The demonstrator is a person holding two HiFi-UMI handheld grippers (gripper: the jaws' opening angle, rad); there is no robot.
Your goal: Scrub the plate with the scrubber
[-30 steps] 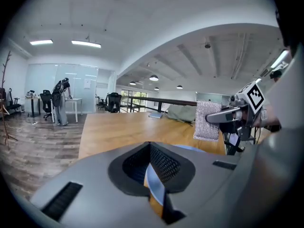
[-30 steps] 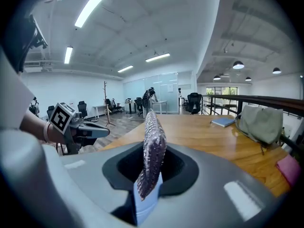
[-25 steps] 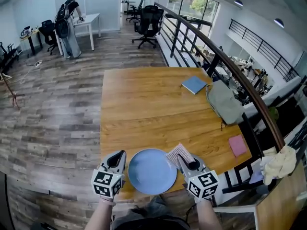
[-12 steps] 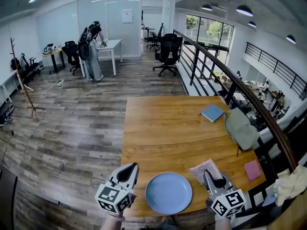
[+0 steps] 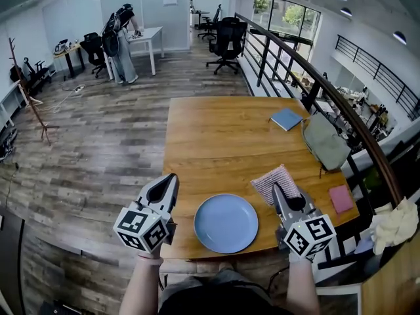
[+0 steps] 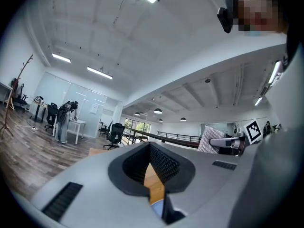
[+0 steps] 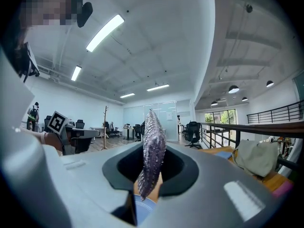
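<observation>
A round blue plate lies flat near the front edge of the wooden table. My left gripper hovers at the plate's left, off the table's left side, jaws shut with nothing between them. My right gripper is at the plate's right, shut on a pinkish-grey knitted scrubber that sticks out past the jaws. In the right gripper view the scrubber stands upright in the shut jaws, with a sliver of the plate below. The scrubber also shows in the left gripper view, far right.
On the table's right side lie a blue notebook, a grey bag and a pink pad. A dark railing runs along the right. A person stands at a far desk; a coat stand is at far left.
The head view has swung and lifted. Both grippers stay either side of the plate, the left one now a little further from it. The scrubber remains in the right jaws.
</observation>
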